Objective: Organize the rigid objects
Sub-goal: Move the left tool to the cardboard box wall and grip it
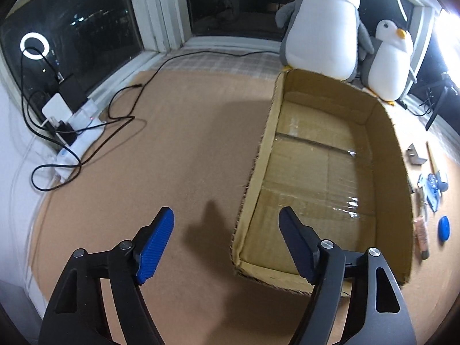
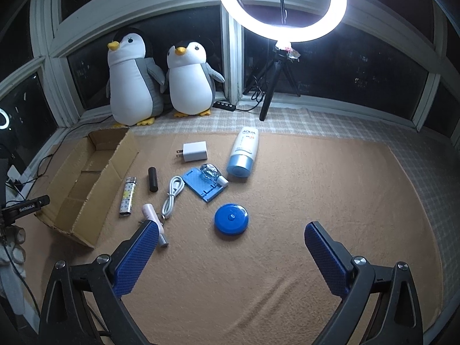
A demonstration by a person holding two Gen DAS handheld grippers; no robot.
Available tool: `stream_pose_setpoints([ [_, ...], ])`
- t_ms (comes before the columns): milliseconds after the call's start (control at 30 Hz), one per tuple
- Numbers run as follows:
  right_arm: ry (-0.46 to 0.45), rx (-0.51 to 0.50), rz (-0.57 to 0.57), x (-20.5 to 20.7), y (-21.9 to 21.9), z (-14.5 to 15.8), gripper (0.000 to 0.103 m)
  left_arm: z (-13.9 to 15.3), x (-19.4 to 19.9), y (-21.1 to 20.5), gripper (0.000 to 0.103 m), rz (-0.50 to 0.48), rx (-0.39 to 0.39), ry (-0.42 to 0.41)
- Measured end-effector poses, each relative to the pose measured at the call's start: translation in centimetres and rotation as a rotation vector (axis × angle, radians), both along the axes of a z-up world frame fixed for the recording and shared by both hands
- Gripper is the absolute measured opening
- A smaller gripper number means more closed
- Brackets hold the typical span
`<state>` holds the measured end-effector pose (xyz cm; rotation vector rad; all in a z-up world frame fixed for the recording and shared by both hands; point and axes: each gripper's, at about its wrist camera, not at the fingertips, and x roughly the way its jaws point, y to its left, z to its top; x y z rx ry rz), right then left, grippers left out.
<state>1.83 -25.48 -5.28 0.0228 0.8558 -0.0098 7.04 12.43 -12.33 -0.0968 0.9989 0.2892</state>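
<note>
An empty cardboard box (image 1: pixel 258 155) lies open on the tan mat. My left gripper (image 1: pixel 227 215) hangs open above its near left wall, nothing pressed between the pads. In the right wrist view the box (image 2: pixel 115 155) sits at the left. Right of it lie a lighter (image 2: pixel 128 195), a black cylinder (image 2: pixel 153 178), a pink tube (image 2: pixel 153 218), a white cable (image 2: pixel 172 192), a white charger (image 2: pixel 194 151), a blue flat stand (image 2: pixel 201 185) with a small glass bottle (image 2: pixel 211 172) on it, a sunscreen tube (image 2: pixel 244 152) and a blue round case (image 2: pixel 231 218). My right gripper (image 2: pixel 230 227) is open and empty, just short of the round case.
Two plush penguins (image 2: pixel 132 80) stand behind the box on the window ledge. A ring light on a tripod (image 2: pixel 276 66) is at the back right. A power strip with chargers and black cables (image 1: pixel 72 120) lies at the mat's left edge. Bare mat spreads to the right.
</note>
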Motion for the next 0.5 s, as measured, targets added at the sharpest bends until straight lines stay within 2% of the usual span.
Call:
stream_pose_setpoints([
  [167, 0.024, 0.011, -0.004, 0.4, -1.2, -0.9, 0.095, -1.1, 0.8, 0.4, 0.061, 0.002, -0.009, 0.026],
  [333, 0.054, 0.031, 0.002, 1.4, -1.9, -2.1, 0.089, -1.9, 1.4, 0.5, 0.041, 0.0, -0.018, 0.044],
  [500, 0.098, 0.037, 0.019, 3.1, -1.7, -4.0, 0.084, -2.3, 1.7, 0.1, 0.029, -0.021, -0.023, 0.053],
])
